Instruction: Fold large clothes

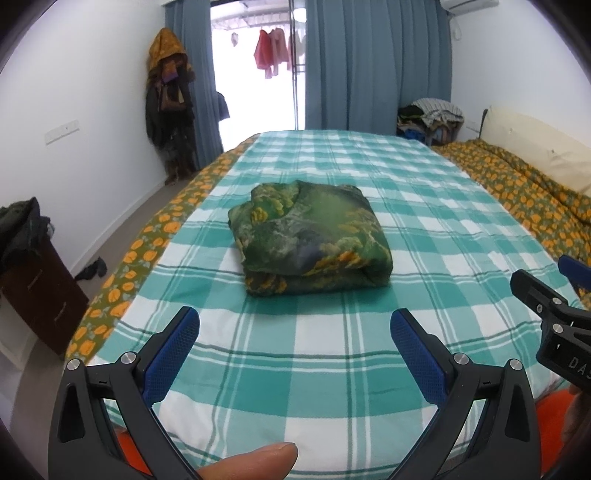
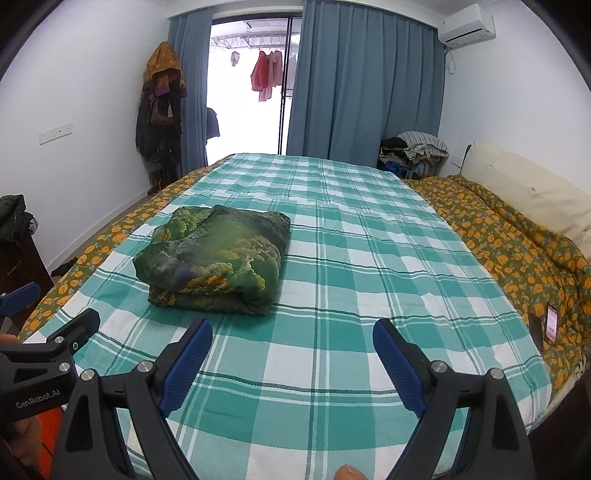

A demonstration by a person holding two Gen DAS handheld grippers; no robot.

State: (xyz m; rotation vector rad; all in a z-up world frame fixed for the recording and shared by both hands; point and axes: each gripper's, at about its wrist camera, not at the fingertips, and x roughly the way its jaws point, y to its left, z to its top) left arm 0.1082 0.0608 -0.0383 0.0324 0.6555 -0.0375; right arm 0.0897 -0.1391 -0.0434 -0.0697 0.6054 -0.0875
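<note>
Green-and-yellow print cloth, the large garment [image 1: 308,240], lies folded into a thick squarish bundle on the bed [image 1: 332,369], left of centre in the right wrist view [image 2: 218,258], nearer the bed's left edge than its right. Going left to right in the left wrist view: dark wooden cabinet [image 1: 37,295] w/ dark clothes heaped on top at the far left, a dark item on the floor beside it, then a coat rack [image 1: 170,107] loaded w/ jackets in the room's corner. Next, blue curtains [image 1: 369,62] parted around a bright doorway where pink laundry [image 1: 271,51] hangs outside. The bed is covered by a teal-and-white checked sheet over an orange-flower quilt [image 1: 524,192] (the quilt shows along both long sides). At the bottom, the left hand-held gripper [image 1: 295,325] has its blue-padded fingers spread wide, nothing between them, hovering over the near end of the sheet, short of the bundle; a fingertip shows under it at the frame's lower edge. To the right, the right hand-held gripper [image 2: 291,334] is likewise spread wide & holds nothing, over bare sheet just right of the bundle. Farther right: a clothes pile [image 2: 413,147] past the bed's far corner, an AC unit [image 2: 467,24] high on the wall, a cream pillow [image 2: 528,188] along the right side, and a phone [image 2: 551,324] w/ lit screen lying on the quilt.
</note>
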